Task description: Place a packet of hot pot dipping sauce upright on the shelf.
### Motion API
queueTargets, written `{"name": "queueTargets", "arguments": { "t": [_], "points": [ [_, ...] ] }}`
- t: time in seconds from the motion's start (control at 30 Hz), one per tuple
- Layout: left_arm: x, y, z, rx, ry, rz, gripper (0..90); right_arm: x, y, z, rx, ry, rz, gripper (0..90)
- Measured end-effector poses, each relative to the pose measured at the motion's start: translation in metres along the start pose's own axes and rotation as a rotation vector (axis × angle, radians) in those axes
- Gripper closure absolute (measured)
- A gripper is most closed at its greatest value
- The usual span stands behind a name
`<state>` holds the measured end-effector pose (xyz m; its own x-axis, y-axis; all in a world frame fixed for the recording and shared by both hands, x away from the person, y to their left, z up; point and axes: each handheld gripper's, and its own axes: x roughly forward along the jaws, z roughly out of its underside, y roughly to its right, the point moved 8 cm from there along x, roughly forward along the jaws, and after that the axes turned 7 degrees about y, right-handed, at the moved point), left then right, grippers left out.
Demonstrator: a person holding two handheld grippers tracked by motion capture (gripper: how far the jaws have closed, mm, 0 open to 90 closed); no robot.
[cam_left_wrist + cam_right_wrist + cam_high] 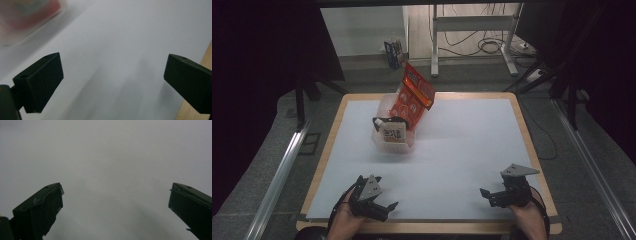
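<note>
A clear plastic tub (382,106) stands on the white table top (462,150), left of centre and towards the back. A red snack bag (414,95) sticks up out of it, leaning right, and a white packet (393,134) sits at its front. My left gripper (384,196) rests near the front edge on the left, open and empty, with the tub (27,20) blurred at the upper left of the left gripper view (112,75). My right gripper (488,196) lies near the front right, open over bare white surface (116,205).
The table's wooden rim (532,150) frames the white top; in the left gripper view the rim (207,60) is close to the right jaw. Behind the table are a desk frame (472,30), cables on the floor and a small blue box (393,52).
</note>
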<state>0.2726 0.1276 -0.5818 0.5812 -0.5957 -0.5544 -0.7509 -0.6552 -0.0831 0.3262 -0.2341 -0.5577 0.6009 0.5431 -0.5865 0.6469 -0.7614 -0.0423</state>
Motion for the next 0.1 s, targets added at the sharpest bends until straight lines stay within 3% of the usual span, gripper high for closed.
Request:
{"name": "queueTargets", "arguments": {
  "t": [0.1],
  "points": [
    [0.0001,-0.0002,-0.0004,0.001,0.001,-0.001,2.3,0.0004,-0.0006,-0.0002,-0.002,-0.002,-0.001,0.0]
  ]
}}
